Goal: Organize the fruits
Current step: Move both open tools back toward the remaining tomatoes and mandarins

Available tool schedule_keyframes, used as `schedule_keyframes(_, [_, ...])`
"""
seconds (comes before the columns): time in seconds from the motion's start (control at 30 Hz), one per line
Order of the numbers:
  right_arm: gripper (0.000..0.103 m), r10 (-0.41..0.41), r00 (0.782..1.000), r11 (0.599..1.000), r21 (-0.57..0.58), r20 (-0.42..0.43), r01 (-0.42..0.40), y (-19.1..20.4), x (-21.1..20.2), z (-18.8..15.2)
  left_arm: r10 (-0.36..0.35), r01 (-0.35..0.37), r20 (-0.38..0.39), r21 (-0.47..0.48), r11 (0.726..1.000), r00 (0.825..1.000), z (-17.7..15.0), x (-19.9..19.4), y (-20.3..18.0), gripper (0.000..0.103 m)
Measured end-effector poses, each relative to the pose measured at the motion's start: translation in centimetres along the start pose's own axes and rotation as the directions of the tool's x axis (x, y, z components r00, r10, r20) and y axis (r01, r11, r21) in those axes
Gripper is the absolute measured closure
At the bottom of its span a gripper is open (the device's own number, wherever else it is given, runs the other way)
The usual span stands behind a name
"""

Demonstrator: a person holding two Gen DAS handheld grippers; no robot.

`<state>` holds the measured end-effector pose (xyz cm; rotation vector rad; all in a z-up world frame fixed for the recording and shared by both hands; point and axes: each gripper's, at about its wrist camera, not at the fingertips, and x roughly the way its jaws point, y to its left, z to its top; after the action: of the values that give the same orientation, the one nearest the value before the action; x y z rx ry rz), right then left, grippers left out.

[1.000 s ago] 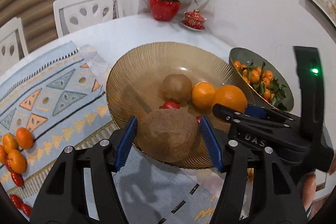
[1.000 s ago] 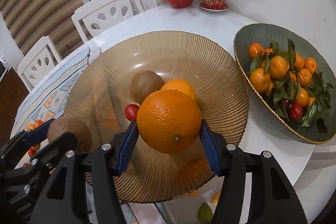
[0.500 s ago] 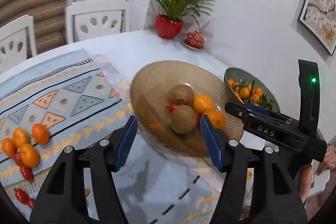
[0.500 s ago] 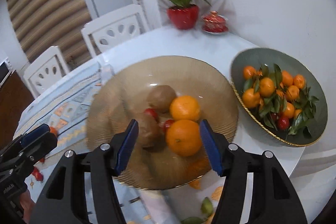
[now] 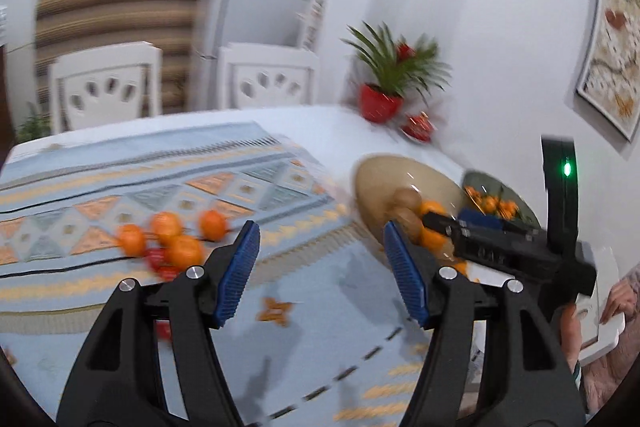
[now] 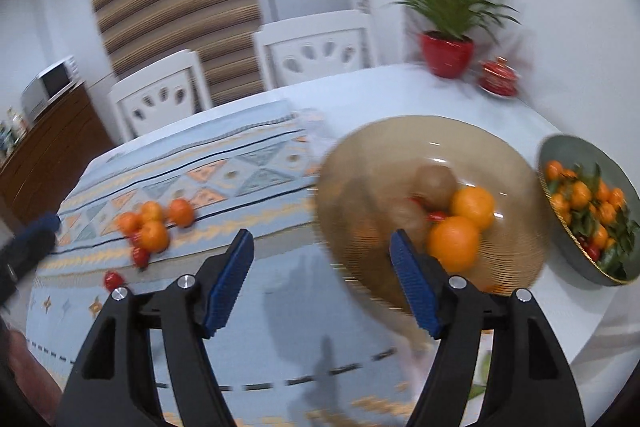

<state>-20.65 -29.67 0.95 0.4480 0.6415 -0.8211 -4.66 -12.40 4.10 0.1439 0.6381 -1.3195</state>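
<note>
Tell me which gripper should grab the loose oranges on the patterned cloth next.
Left, probably. Both the left gripper and right gripper are open and empty, but the loose oranges lie on the left side, away from the amber bowl.

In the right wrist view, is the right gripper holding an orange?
No, the right gripper is open with nothing between its fingers, and the two oranges lie in the amber bowl.

no readable text, lettering blurred on right gripper (image 5: 444,223)

Both wrist views high, facing across table (image 6: 360,99); share amber bowl (image 5: 372,183).
</note>
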Motion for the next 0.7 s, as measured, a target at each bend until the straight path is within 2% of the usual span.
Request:
schedule_keyframes(0.23, [0.033, 0.084, 0.996, 0.990, -0.113, -0.012, -0.084, 6.5, 0.0, -0.4, 0.105, -0.099, 0.106, -0.057, 0.993, 0.989, 1.2, -6.6, 5.6, 0.032])
schedule_keyframes(0.33, [0.033, 0.120, 0.993, 0.980, -0.160, -0.022, -0.121, 9.4, 0.3, -0.8, 0.152, -0.146, 0.140, -0.058, 0.988, 0.978, 1.2, -8.5, 7.0, 0.024])
schedule_keyframes(0.4, [0.033, 0.147, 0.988, 0.971, -0.185, -0.037, -0.151, 11.2, 0.8, -1.3, 0.184, -0.178, 0.149, -0.052, 0.983, 0.972, 0.9, -8.7, 7.7, 0.023])
schedule_keyframes(0.47, [0.033, 0.180, 0.982, 0.958, -0.215, -0.063, -0.189, 13.2, 1.7, -2.3, 0.208, -0.202, 0.137, -0.054, 0.978, 0.969, 0.4, -8.5, 8.7, 0.023])
schedule_keyframes(0.6, [0.033, 0.246, 0.961, 0.927, -0.260, -0.126, -0.271, 16.3, 4.4, -4.6, 0.226, -0.220, 0.051, -0.101, 0.970, 0.973, -1.5, -5.5, 12.0, 0.023])
schedule_keyframes(0.7, [0.033, 0.252, 0.954, 0.900, -0.325, -0.159, -0.292, 18.7, 6.3, -6.5, 0.220, -0.220, -0.010, -0.132, 0.967, 0.975, -3.0, -3.0, 14.0, 0.024])
